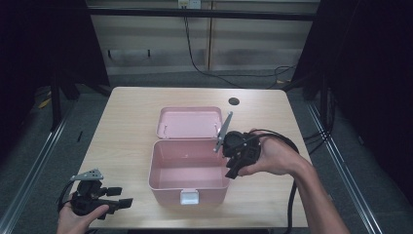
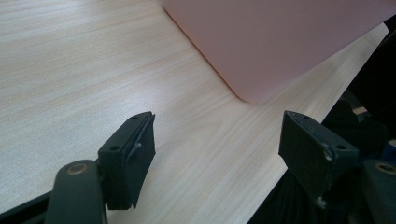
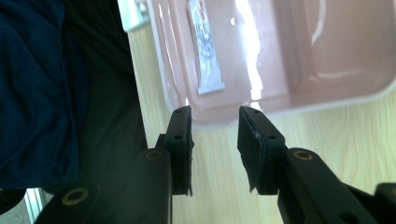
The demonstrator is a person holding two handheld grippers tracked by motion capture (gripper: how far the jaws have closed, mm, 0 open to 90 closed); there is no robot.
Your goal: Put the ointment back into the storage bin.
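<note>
Open pink plastic box (image 1: 187, 168) with rounded corners sits mid light-wood tabletop (image 1: 126, 126), its lid (image 1: 189, 122) flipped back toward 12 o'clock and a white latch (image 1: 189, 196) on the 6 o'clock wall. A small white tube (image 3: 204, 46) lies inside. Right tongs (image 1: 233, 165) hover at the box's 3 o'clock rim, jaws slightly apart, nothing between. Left tongs (image 1: 122, 196) at 8 o'clock, resting on the tabletop, jaws wide apart, empty.
</note>
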